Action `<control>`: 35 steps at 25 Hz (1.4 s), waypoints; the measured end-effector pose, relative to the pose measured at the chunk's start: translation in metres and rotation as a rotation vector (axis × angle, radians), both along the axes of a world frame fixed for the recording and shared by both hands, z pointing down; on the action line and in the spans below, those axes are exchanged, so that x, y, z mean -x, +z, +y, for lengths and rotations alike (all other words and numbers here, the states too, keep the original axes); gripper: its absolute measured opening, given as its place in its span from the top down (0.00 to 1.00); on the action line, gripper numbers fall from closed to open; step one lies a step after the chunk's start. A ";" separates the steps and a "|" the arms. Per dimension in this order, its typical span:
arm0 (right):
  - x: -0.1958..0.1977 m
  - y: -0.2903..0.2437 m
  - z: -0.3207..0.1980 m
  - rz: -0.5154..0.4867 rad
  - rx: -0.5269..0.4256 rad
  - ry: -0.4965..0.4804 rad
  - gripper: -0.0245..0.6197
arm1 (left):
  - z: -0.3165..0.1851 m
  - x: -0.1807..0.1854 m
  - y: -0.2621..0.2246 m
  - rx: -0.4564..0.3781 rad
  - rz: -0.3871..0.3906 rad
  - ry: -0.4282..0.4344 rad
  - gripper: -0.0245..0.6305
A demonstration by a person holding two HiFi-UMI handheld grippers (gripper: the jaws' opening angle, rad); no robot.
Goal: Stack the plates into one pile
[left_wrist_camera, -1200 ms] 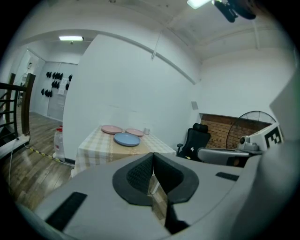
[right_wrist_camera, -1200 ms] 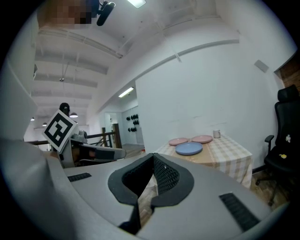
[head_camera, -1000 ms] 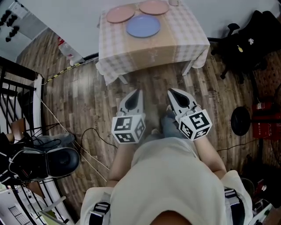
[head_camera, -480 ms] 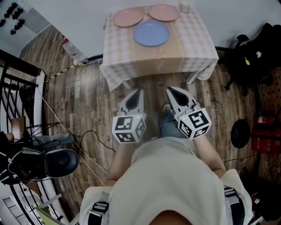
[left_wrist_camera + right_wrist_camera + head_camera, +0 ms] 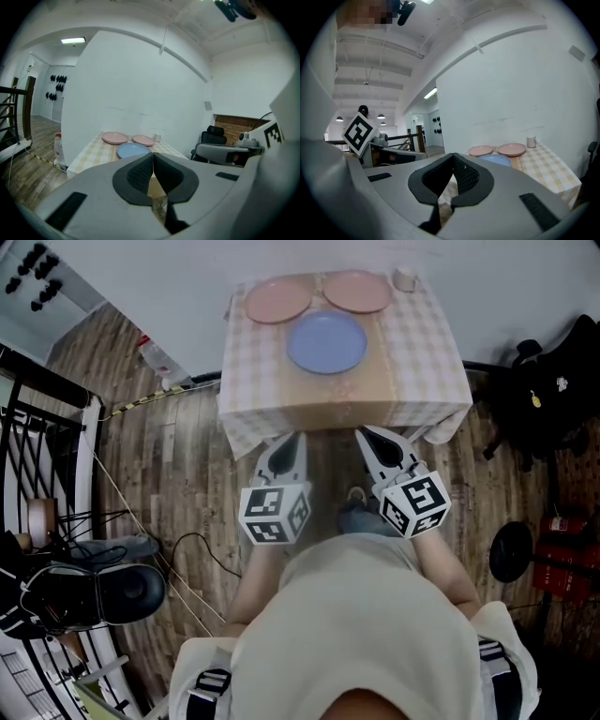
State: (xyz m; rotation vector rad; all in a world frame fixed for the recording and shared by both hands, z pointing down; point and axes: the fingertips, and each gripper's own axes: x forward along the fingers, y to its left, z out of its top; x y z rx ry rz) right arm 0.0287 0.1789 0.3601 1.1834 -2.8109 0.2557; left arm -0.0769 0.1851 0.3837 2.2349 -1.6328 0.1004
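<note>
The person stands on the wooden floor [image 5: 178,465] just short of a small table [image 5: 412,381] draped in a checked cloth, holding both grippers out side by side toward its near edge. The left gripper [image 5: 294,439] has its jaws pressed together with nothing between them, and the right gripper [image 5: 364,433] is likewise closed tight and empty. In each gripper view the dark ribbed pads [image 5: 138,176] meet along a single line. Neither tool touches the table or anything on it.

Three plates lie separately on the cloth, none stacked. The blue plate [image 5: 327,341] sits nearest the person, around the middle of the tabletop. Behind it, toward the white wall, the left pink plate [image 5: 277,300] and the right pink plate [image 5: 357,291] lie side by side. The blue plate's far rim comes close to both; whether they touch cannot be told. A small white cup [image 5: 405,278] stands at the far right corner, just beside the right pink plate. A black chair [image 5: 548,390] stands to the right of the table, and a dark railing [image 5: 37,427] runs along the room's left side
</note>
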 end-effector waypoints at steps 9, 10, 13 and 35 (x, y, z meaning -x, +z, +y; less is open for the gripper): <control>-0.013 -0.006 -0.065 -0.008 -0.005 -0.024 0.96 | -0.061 -0.005 -0.003 0.005 0.001 -0.046 0.96; -0.015 -0.006 -0.071 -0.008 -0.006 -0.029 0.96 | -0.066 -0.006 -0.003 0.005 0.005 -0.056 0.96; -0.022 -0.004 -0.093 -0.003 -0.004 -0.045 0.96 | -0.086 -0.009 -0.002 0.005 0.014 -0.083 0.96; -0.052 0.034 -0.156 0.013 0.073 -0.097 0.96 | -0.127 -0.020 0.039 0.108 -0.016 -0.189 0.96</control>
